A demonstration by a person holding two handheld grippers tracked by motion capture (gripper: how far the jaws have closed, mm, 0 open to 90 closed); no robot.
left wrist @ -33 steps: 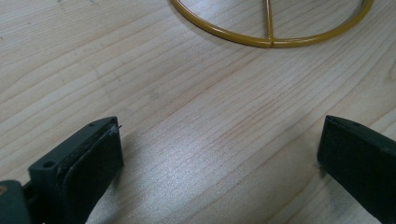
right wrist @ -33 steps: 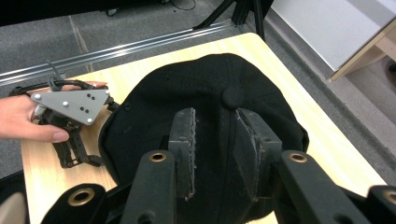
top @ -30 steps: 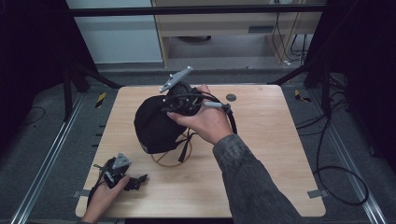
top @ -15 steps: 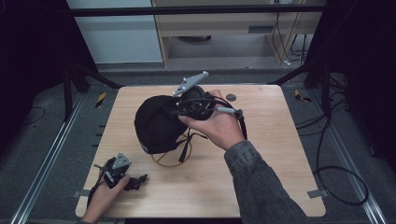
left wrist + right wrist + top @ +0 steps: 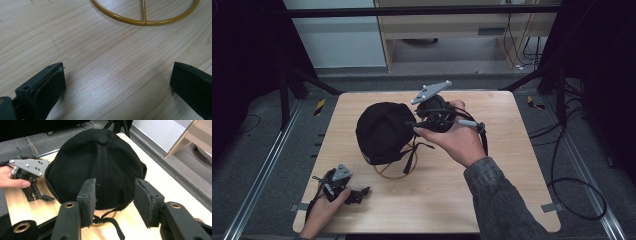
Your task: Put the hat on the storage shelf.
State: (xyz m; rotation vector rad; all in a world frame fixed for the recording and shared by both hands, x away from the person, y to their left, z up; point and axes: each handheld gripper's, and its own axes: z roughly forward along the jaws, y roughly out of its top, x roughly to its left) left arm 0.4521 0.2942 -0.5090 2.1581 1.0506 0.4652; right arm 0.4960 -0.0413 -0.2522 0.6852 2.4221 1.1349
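A light wooden bench [image 5: 492,200] with rounded corners stands on a grey floor, with metal rails running along both sides of it and dark cables trailing on the floor at the right. Near the middle of the bench, a little toward its left, sits a black cap [image 5: 382,131] with a button on its crown, raised on a stand whose yellow wire ring [image 5: 393,172] rests flat on the wood under the cap's near edge; black straps hang from the cap down over the ring. The person's right arm, in a grey patterned sleeve [image 5: 502,205], reaches in from the lower edge and the right hand [image 5: 459,140] holds the right gripper [image 5: 419,125] up off the bench just beside the right side of the cap, its grey three-cornered plate tilted on top. In the right gripper view its fingers [image 5: 87,200] are spread apart with nothing between them, pointed at the cap's back panel and close to it but not touching. The left hand [image 5: 319,212] rests at the near left corner of the bench, holding the left gripper [image 5: 354,194] low on the wood, well apart from the cap. In the left gripper view its fingers [image 5: 52,83] stand wide apart over bare wood, with the arc of the yellow ring ahead of them.
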